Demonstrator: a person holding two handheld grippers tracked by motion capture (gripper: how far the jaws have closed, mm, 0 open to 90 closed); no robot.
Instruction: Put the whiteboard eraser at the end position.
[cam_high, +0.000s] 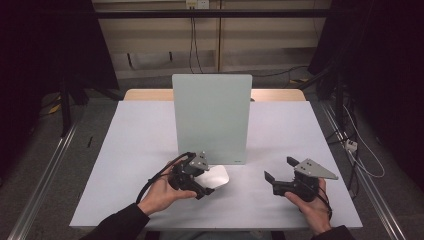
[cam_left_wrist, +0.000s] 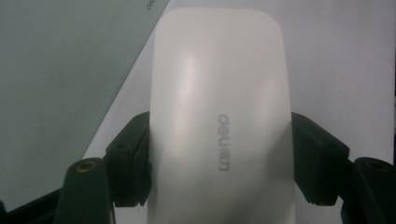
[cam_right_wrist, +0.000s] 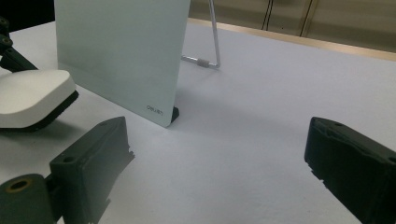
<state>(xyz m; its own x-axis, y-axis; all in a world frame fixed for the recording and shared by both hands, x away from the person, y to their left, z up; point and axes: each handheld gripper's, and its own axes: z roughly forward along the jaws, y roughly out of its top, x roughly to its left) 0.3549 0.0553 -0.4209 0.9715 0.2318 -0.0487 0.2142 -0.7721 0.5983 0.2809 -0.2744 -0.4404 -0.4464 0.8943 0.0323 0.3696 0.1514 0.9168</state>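
While the left gripper (cam_high: 202, 186) clamped the white eraser (cam_left_wrist: 222, 116) by its long sides, just above the table (cam_high: 135, 150) near the whiteboard (cam_high: 212, 117), the right gripper (cam_high: 279, 170) stood wide, empty. Advice: keep felt flat to board w/ even pressure.

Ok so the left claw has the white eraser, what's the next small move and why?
Probably lift the eraser and bring it up to the board. The left claw is shut on its sides low near the table in front of the upright board, while the right claw waits open and empty.
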